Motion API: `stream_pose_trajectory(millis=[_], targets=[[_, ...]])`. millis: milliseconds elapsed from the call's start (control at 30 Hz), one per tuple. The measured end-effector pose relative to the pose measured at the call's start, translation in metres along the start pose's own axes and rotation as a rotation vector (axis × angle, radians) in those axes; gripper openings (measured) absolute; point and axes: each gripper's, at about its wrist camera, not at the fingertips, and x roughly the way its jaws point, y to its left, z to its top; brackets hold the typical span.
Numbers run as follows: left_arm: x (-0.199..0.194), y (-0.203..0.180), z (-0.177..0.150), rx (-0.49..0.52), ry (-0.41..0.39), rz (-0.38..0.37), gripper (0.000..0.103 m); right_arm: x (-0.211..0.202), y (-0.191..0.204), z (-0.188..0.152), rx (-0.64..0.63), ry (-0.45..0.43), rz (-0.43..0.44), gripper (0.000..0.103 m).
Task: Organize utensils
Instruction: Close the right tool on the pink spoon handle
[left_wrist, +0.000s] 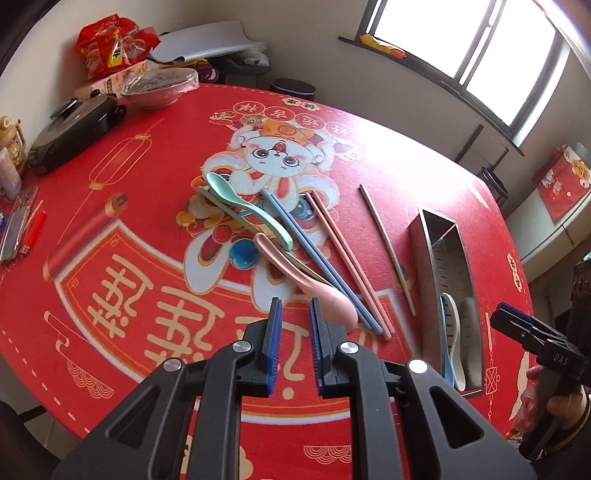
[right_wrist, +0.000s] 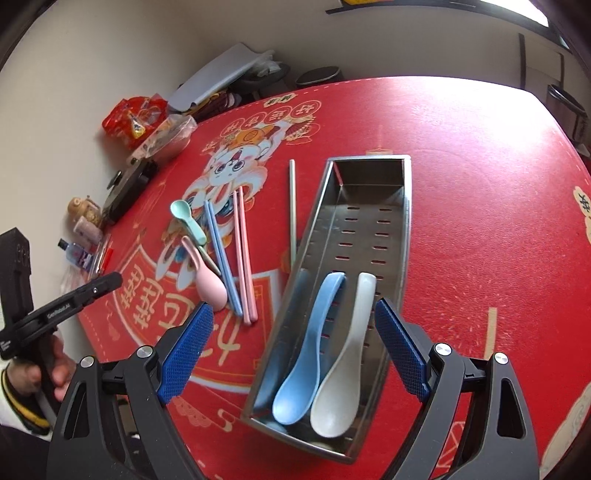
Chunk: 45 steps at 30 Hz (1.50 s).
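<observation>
Blue spoon, white spoon inside steel tray

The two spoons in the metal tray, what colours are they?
One spoon is blue, the other spoon off-white; clearest in the right wrist view.

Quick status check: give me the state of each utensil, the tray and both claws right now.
Metal tray: on table, holds two spoons.
Blue spoon: in tray.
White spoon: in tray, beside blue.
Pink spoon: on table, loose.
Green spoon: on table, loose.
Blue chopsticks: on table.
Pink chopsticks: on table.
Left claw: slightly open, empty.
Right claw: wide open, empty.
</observation>
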Motion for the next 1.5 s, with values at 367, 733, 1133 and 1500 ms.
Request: stream_pose_trajectory(millis=[367,733,1133,1500], targets=[[0.009,0.049,0.022,0.036,-0.016,-0.009,0.018,0.048,0.072,0.013,-0.162,0.067,-0.111,0.072],[0.024,0.095,0.022,-0.002,0.009,-0.043,0.018,0.146,0.173,0.006,-0.553,0.24,-0.237,0.033],[0.025,0.123,0.026,-0.036,0.019,-0.049,0.019,0.177,0.19,0.001,-0.605,0.28,-0.379,0.029],[0.026,0.106,0.033,0.011,0.021,-0.075,0.019,0.155,0.128,0.017,-0.03,0.336,-0.056,0.025]])
